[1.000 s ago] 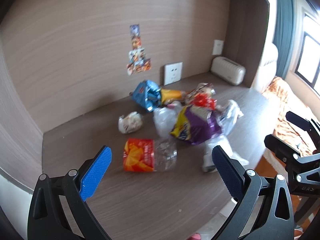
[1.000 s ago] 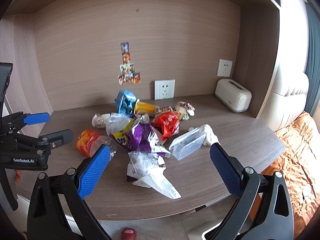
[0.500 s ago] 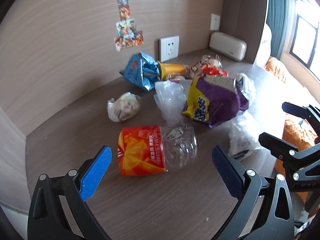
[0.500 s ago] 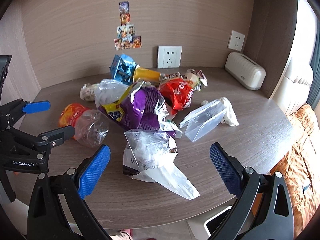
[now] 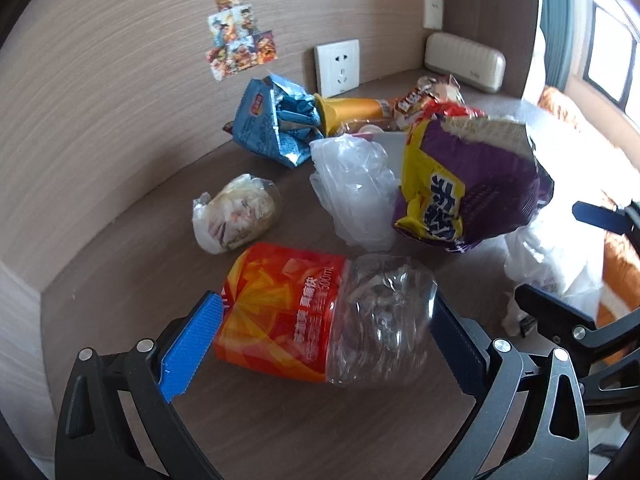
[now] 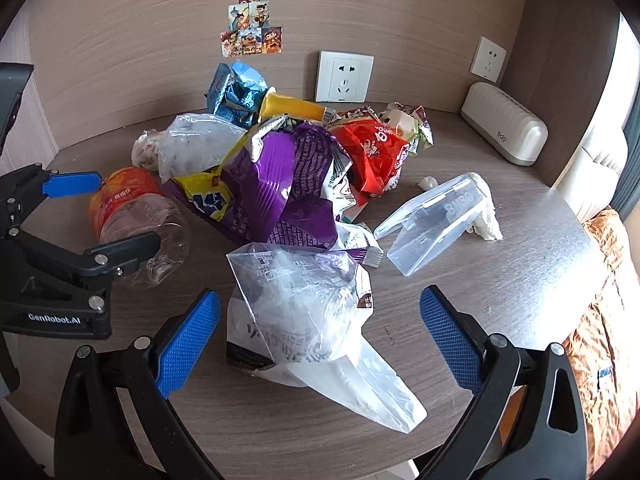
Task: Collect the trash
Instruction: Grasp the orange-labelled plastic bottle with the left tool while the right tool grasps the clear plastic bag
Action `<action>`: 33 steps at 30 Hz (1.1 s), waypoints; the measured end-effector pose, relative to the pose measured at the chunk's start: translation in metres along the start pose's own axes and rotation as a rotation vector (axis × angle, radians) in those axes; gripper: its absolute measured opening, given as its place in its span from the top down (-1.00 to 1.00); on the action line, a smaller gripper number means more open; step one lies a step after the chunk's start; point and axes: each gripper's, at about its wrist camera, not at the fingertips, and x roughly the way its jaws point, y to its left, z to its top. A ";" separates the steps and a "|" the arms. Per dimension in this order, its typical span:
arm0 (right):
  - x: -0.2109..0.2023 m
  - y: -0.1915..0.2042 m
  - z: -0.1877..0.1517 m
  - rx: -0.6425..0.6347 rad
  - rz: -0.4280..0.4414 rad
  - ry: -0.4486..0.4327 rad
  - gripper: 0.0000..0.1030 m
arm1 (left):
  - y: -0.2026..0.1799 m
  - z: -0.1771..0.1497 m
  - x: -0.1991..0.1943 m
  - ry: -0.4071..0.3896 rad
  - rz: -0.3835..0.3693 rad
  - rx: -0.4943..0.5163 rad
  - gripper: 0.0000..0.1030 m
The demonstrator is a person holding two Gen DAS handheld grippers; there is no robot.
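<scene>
The left tool (image 5: pixel 320 336) is wide open, with a squashed plastic bottle (image 5: pixel 320 312) lying on its side between its blue pads. The bottle is clear with an orange and red label. The right tool (image 6: pixel 320 332) is wide open too, around a crinkly clear bag (image 6: pixel 296 300) on the brown worktop (image 6: pixel 500 264). Behind them lies a purple and yellow chip bag (image 6: pixel 272 184), then a red wrapper (image 6: pixel 372 156), and a blue bag (image 6: pixel 236 92) near the wall.

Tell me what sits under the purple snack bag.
The purple snack bag overlaps a white printed wrapper at its front edge and rests against a clear plastic bag. Whatever lies beneath its middle is covered.
</scene>
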 end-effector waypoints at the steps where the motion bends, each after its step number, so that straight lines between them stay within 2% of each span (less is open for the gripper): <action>1: 0.001 0.000 0.000 0.000 0.001 0.004 -0.94 | -0.001 0.000 0.002 0.003 0.007 0.013 -0.92; 10: 0.012 0.001 -0.002 0.008 -0.014 0.034 -0.94 | -0.009 -0.006 0.010 -0.031 0.053 0.150 -0.91; 12: 0.013 0.001 -0.002 0.010 -0.017 0.036 -0.94 | -0.010 -0.005 0.010 -0.051 0.043 0.170 -0.88; 15: 0.013 0.001 0.000 0.011 -0.020 0.037 -0.94 | -0.012 -0.004 0.009 -0.073 0.083 0.195 -0.76; 20: 0.015 0.002 0.002 0.010 -0.022 0.037 -0.94 | -0.007 0.001 0.009 -0.074 0.137 0.178 -0.91; 25: 0.017 0.003 0.003 0.006 -0.017 0.043 -0.94 | 0.001 0.010 0.018 -0.033 0.110 0.157 -0.91; 30: 0.019 0.005 0.004 -0.002 -0.012 0.049 -0.94 | 0.010 0.014 0.024 -0.007 0.152 0.102 -0.91; 33: 0.020 0.006 0.005 -0.006 -0.009 0.052 -0.94 | 0.018 0.016 0.030 0.012 0.117 0.068 -0.91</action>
